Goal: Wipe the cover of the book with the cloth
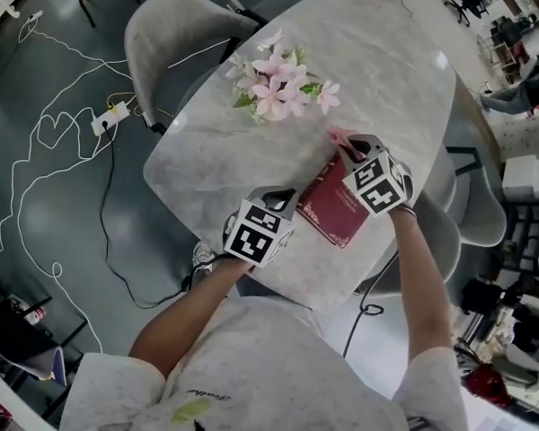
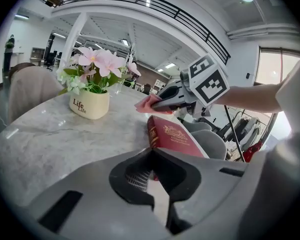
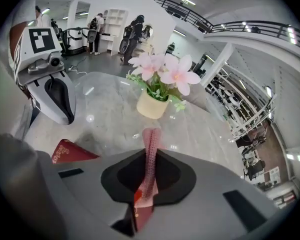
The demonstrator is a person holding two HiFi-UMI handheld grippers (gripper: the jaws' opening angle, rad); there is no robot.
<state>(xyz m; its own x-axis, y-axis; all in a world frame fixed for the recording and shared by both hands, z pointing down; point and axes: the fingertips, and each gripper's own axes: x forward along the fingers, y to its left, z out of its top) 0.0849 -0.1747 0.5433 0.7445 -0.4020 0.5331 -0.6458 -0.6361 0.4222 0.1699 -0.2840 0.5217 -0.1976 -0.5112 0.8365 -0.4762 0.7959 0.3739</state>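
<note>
My left tongs [image 1: 285, 196] are clamped on the near corner of the red book [image 1: 337, 209], which lies flat on the table [image 1: 377, 61], close to the edge nearest me. My right tongs [image 1: 349, 147] are closed on the pink cloth [image 1: 341, 136] and hover over the book's far end. The cloth stands up between the jaws as a narrow fold.

My first worry is the book pivoting. I hold it by one corner only, so a sideways wipe could swing it round that point and push it towards the table edge. My second is the cloth: with so little of it showing past the jaws, I think the hard tips could scrape the cover if I press down too flat. A long stroke away from me could also nudge the pot of pink flowers [image 1: 283, 83], which sits just beyond the book.

The table top is pale polished marble, and it looks slick. Grey padded chairs [image 1: 175, 25] stand round it. Cables [image 1: 54, 133] and a power strip [image 1: 108, 117] trail across the dark floor. The room is a large open hall with a railed upper gallery.
</note>
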